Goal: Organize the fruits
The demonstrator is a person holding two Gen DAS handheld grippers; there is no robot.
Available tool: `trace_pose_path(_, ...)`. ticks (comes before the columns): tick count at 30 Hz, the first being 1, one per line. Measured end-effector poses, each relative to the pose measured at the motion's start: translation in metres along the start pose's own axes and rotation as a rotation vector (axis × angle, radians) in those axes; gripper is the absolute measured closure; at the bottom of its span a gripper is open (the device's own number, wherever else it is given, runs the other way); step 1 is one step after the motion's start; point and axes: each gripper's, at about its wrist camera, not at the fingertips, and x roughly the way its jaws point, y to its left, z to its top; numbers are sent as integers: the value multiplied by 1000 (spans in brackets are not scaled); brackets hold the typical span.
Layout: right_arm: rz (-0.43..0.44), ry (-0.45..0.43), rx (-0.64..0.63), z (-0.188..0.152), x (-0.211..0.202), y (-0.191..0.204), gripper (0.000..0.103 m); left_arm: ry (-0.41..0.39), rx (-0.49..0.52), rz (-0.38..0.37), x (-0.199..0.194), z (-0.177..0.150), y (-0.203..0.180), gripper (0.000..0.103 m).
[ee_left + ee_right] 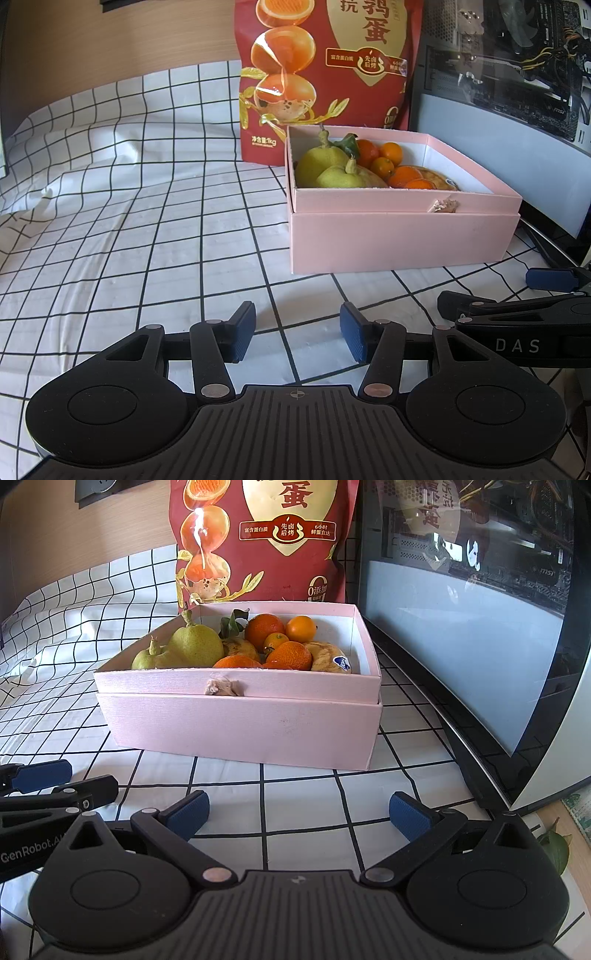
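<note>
A pink box (399,240) (240,731) stands on the checked tablecloth and holds two green pears (321,164) (194,644), several oranges (404,175) (291,655) and a banana (328,659). My left gripper (297,334) is open and empty, low over the cloth in front of the box's left side. My right gripper (299,816) is open and empty, in front of the box. Each gripper shows at the edge of the other's view, the right one (517,321) and the left one (48,786).
A red snack bag (325,70) (266,539) stands behind the box. A glass-sided computer case (517,92) (480,609) stands to the right. A green leaf (556,849) lies at the right by the table edge. A wooden wall is behind.
</note>
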Motion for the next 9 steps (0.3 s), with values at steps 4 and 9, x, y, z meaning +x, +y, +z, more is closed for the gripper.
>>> trace_pose_path(4, 0, 0, 0, 0, 0, 0, 0, 0, 0, 1, 0, 0, 0, 47)
trace_pose_path(9, 0, 0, 0, 0, 0, 0, 0, 0, 1, 3, 0, 0, -1, 47)
